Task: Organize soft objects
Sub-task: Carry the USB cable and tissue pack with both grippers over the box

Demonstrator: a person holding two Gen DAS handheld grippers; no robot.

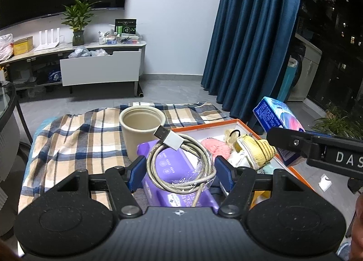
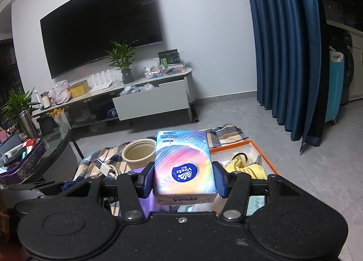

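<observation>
My right gripper (image 2: 183, 177) is shut on a colourful Vinda tissue pack (image 2: 183, 165) and holds it in the air above the orange-rimmed box (image 2: 261, 150); the pack also shows in the left wrist view (image 1: 278, 122). My left gripper (image 1: 180, 170) holds a coiled grey USB cable (image 1: 181, 165) between its blue pads, above a purple wet-wipes pack (image 1: 172, 179). The box (image 1: 215, 125) holds a pink fluffy item (image 1: 213, 146), a yellow knit item (image 1: 258, 149) and a black hair tie (image 1: 234, 133).
A beige cup (image 1: 141, 131) stands on the plaid cloth (image 1: 72, 138) covering the table. A glass side table (image 2: 45, 154) with clutter is at the left. A TV stand (image 1: 90, 65) and blue curtain (image 1: 251, 45) are behind.
</observation>
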